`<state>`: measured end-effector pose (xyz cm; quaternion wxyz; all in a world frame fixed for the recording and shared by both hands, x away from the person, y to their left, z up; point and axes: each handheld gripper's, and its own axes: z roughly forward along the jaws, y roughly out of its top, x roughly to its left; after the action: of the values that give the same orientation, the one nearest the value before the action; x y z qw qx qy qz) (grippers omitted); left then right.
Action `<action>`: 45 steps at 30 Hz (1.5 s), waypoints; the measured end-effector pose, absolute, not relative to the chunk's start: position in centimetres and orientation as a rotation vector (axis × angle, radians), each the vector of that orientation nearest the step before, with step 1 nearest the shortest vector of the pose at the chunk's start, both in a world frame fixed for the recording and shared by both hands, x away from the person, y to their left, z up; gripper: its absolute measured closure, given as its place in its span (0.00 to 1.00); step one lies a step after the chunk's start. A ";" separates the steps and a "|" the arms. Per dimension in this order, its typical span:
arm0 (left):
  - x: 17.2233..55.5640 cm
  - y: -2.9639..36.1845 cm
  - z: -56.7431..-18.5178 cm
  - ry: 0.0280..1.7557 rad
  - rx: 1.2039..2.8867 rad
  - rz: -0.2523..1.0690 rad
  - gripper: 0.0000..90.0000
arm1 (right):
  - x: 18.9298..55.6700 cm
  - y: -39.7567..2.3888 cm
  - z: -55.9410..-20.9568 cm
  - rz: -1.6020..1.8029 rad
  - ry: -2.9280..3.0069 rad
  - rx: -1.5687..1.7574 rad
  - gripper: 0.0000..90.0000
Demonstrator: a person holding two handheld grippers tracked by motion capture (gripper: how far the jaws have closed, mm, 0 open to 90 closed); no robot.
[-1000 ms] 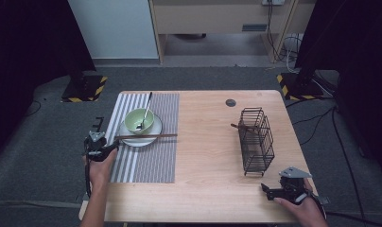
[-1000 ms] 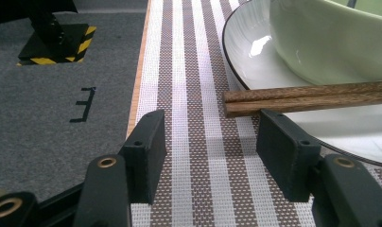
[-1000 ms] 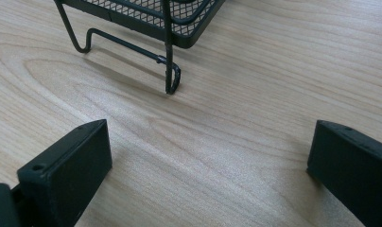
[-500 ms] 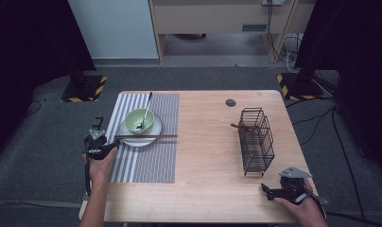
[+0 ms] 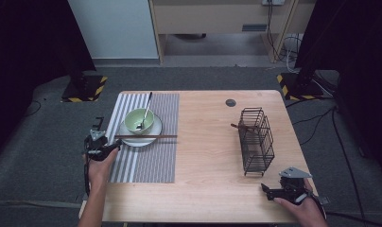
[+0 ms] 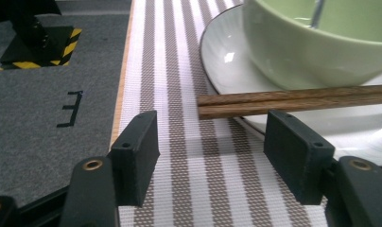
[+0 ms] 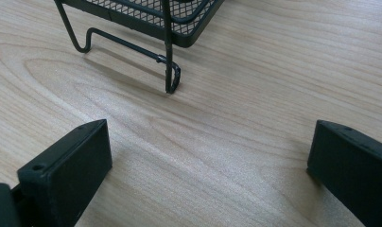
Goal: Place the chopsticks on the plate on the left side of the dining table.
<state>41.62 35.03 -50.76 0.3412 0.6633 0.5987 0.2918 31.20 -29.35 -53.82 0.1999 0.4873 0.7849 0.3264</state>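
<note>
left gripper (image 6: pixel 210 142) just widened, jaws spread, empty, chopsticks (image 6: pixel 293 100) just beyond, far ends cut off; right gripper (image 7: pixel 208 165) spread wide

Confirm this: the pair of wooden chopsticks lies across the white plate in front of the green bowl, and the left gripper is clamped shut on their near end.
Not quite. The chopsticks do lie across the white plate by the green bowl, but the left gripper is not clamped on them: its jaws have just been opening and stand apart, short of the tips, as the left gripper view shows.

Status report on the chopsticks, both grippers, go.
Left gripper open, fingers just widened, short of the chopsticks across the plate. Right gripper open over bare table near the wire basket. Nothing in the way.
</note>
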 end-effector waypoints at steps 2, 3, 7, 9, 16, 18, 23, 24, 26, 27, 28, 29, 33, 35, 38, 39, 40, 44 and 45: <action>41.4 34.8 -50.4 1.545 1.719 0.750 0.38 | 31.2 -29.3 -53.8 0.912 2.193 1.364 0.01; 41.3 34.7 -50.3 1.539 1.716 0.745 0.37 | 31.2 -29.3 -53.8 0.912 2.193 1.363 0.01; 41.0 34.1 -49.8 1.519 1.726 0.721 0.32 | 31.2 -29.3 -53.8 0.912 2.193 1.363 0.01; 40.9 33.9 -49.6 1.503 1.730 0.708 0.29 | 31.2 -29.3 -53.8 0.912 2.193 1.364 0.01; 40.5 33.0 -49.1 1.454 1.756 0.655 0.19 | 31.2 -29.3 -53.8 0.911 2.196 1.362 0.01; 40.4 32.6 -49.0 1.438 1.770 0.642 0.17 | 31.2 -29.3 -53.8 0.911 2.195 1.362 0.01; 40.2 31.3 -48.5 1.388 1.791 0.623 0.12 | 31.2 -29.3 -53.8 0.911 2.195 1.362 0.01; 40.2 31.0 -48.4 1.380 1.794 0.619 0.12 | 31.2 -29.3 -53.8 0.911 2.195 1.362 0.01; 40.1 30.5 -48.3 1.358 1.812 0.619 0.11 | 31.2 -29.3 -53.8 0.911 2.195 1.362 0.01; 40.0 30.2 -48.3 1.349 1.827 0.618 0.11 | 31.2 -29.3 -53.8 0.911 2.195 1.362 0.01; 40.0 30.0 -48.4 1.346 1.828 0.610 0.11 | 31.2 -29.3 -53.8 0.911 2.195 1.363 0.01; 40.0 29.8 -48.4 1.344 1.827 0.604 0.10 | 31.2 -29.3 -53.8 0.911 2.195 1.363 0.01; 39.7 29.2 -48.4 1.324 1.838 0.598 0.09 | 31.2 -29.3 -53.8 0.911 2.195 1.363 0.01; 39.5 28.7 -48.4 1.309 1.844 0.589 0.09 | 31.2 -29.3 -53.8 0.911 2.195 1.363 0.01; 39.3 27.7 -48.1 1.279 1.857 0.586 0.09 | 31.3 -29.3 -53.8 0.910 2.195 1.363 0.01; 39.2 27.4 -48.1 1.269 1.861 0.578 0.09 | 31.3 -29.3 -53.8 0.909 2.196 1.361 0.01; 39.2 27.2 -48.0 1.262 1.863 0.587 0.08 | 31.3 -29.3 -53.8 0.909 2.196 1.361 0.01; 39.0 26.1 -47.8 1.239 1.863 0.576 0.08 | 31.3 -29.3 -53.8 0.909 2.196 1.361 0.01; 39.0 25.8 -47.7 1.232 1.866 0.570 0.08 | 31.3 -29.3 -53.8 0.909 2.196 1.362 0.01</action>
<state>39.01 25.83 -47.73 0.4053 0.7393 0.4880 0.2259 31.27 -29.32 -53.81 0.1998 0.4870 0.7856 0.3252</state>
